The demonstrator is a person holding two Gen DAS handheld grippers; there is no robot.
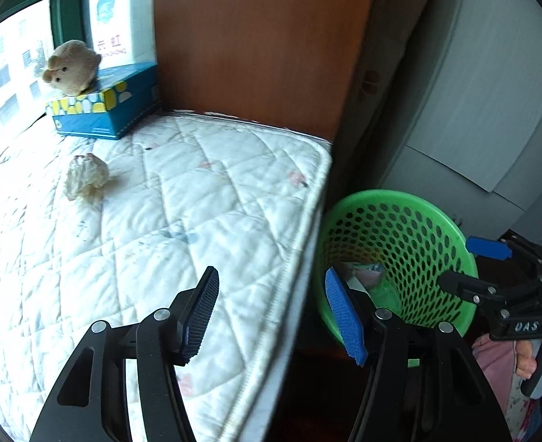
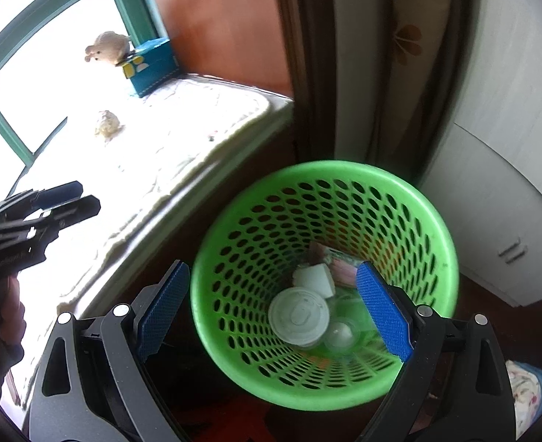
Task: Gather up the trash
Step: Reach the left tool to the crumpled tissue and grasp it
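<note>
A crumpled, pale paper ball (image 1: 87,180) lies on the white quilted mattress (image 1: 197,202), far from both grippers. Beside the bed's edge stands a green perforated basket (image 2: 326,169), which holds a round white lid (image 2: 298,315), a white foam piece (image 2: 313,276) and other scraps. My right gripper (image 2: 273,266) hangs open over the basket's mouth with nothing between its blue pads. My left gripper (image 1: 271,272) is open and empty above the mattress edge, pointing down toward the bed. The right gripper (image 1: 470,265) also shows over the basket (image 1: 400,202) in the left wrist view.
A blue tissue box (image 1: 105,114) with a plush toy (image 1: 74,66) on top sits at the mattress's far corner by the window. A brown wooden board (image 1: 256,44) stands behind the bed. White cabinet doors (image 2: 510,202) stand right of the basket. A person's hand (image 1: 528,361) holds the right gripper's handle.
</note>
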